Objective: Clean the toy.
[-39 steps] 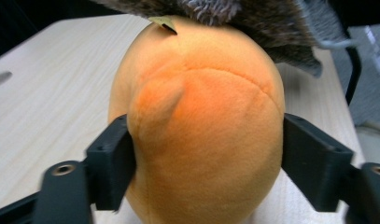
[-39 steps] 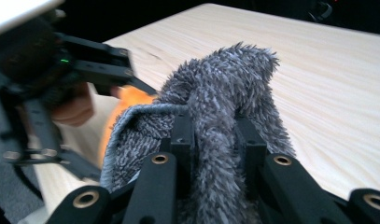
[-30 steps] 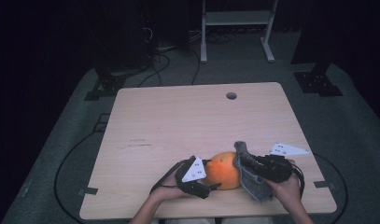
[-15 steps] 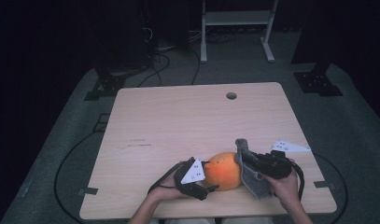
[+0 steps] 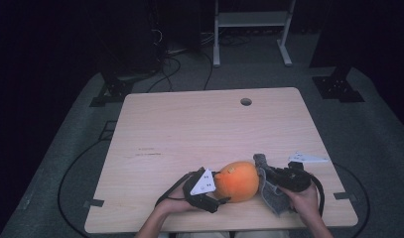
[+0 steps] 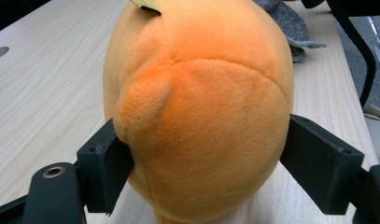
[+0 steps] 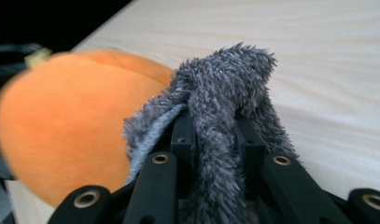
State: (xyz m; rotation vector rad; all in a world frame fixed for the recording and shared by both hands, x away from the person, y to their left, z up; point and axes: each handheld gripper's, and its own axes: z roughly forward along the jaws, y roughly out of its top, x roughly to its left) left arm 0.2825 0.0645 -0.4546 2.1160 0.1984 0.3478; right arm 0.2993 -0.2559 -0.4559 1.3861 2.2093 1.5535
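Right gripper [image 5: 267, 184] has dipped slightly toward the counter [image 5: 199, 129] since the earlier frame; left gripper [image 5: 220, 194] hasn't moved. Left fingers [image 6: 106, 163] are spread wide, pressing both sides of the orange plush ball [image 5: 237, 181], which sits on the counter near its front edge. Right fingers [image 7: 185, 140] are nearly closed, pinching a grey furry cloth [image 7: 225, 116] that touches the ball's right side.

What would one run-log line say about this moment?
left gripper: clamped on orange plush toy | right gripper: pinching grey fuzzy cloth beside toy | wooden table: toy resting on it
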